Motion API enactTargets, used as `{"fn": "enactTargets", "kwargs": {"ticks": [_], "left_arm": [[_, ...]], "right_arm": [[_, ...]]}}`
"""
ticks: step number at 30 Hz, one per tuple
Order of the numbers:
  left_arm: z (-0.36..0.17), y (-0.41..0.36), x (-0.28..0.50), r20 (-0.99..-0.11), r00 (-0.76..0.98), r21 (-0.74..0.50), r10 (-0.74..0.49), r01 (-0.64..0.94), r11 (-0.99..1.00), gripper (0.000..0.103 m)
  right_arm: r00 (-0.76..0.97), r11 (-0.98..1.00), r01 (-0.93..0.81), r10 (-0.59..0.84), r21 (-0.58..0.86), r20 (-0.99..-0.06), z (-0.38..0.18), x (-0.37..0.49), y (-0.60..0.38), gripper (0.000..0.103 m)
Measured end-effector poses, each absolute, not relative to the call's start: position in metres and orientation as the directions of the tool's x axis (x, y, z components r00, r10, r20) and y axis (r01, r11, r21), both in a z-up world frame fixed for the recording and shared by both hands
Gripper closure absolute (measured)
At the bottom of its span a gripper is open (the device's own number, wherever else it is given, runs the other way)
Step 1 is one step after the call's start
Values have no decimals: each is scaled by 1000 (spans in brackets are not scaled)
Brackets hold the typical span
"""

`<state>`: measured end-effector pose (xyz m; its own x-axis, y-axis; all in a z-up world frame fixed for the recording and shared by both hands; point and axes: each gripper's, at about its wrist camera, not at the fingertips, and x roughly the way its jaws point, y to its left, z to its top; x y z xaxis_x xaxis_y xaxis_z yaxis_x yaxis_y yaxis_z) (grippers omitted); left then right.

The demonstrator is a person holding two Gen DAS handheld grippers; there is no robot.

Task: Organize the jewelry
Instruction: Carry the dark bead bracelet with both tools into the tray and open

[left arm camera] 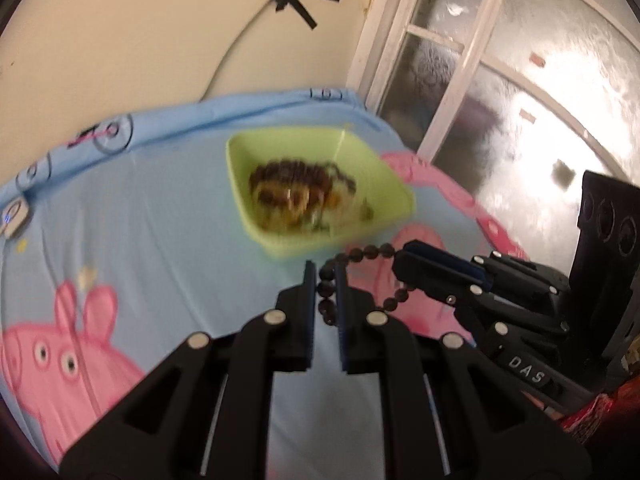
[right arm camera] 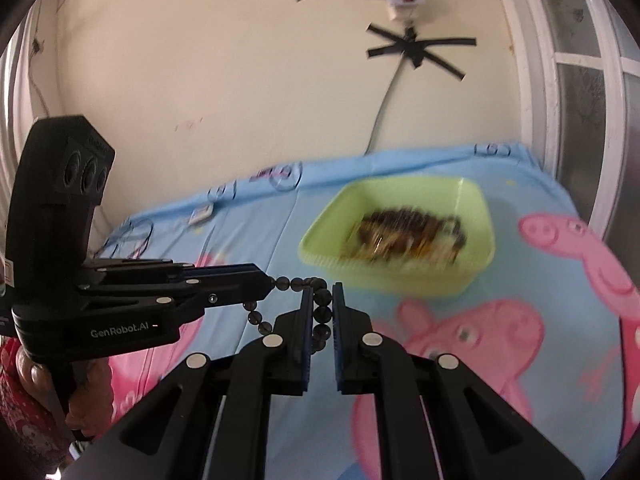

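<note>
While you are gripping the dark bead bracelet [left arm camera: 362, 254] with both the left gripper [left arm camera: 322, 280] and the right gripper [right arm camera: 320, 300], fingers closed on it, you are stretching it in the air, just short of the green tray [right arm camera: 400, 276] beyond holding tangled jewelry, likely for placing.

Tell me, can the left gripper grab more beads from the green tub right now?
Probably not yet. The left gripper is shut on the dark bead bracelet, which the right gripper also pinches. The way to the green tub looks free, but its fingers are full.
</note>
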<state>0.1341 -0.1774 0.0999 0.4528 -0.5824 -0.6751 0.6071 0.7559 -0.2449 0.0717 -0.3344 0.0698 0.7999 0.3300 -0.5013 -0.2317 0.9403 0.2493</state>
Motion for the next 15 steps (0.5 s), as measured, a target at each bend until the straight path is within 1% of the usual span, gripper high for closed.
{"fn": "enactTargets", "kwargs": {"ticks": [3,6,8,11,12,13,15], "left_arm": [[110,-191,158,-666,451,-258,-594,608,750,94],[115,-214,180,-658,443,-259,-609,626,735,94],[110,-227,191,-661,434,-255,-612,637,727,94],[97,-240,206,-677,462,-222,-573,614,757,94],[96,-238,207,-679,463,-227,-570,606,762,94],[95,-231,206,-667,460,-258,-586,596,761,94],[96,-219,199,-647,469,-281,-601,586,760,94]], "right_arm": [[822,947,-210,306,244,-481,80,91,-348,103],[831,952,-179,281,248,-480,83,112,-360,103],[826,947,-155,281,283,-488,78,127,-372,103],[817,937,-83,260,341,-516,63,145,-392,103],[812,926,-50,256,374,-524,57,146,-400,103],[812,910,-39,270,413,-517,53,142,-405,103],[822,896,-51,288,440,-491,49,126,-406,103]]}}
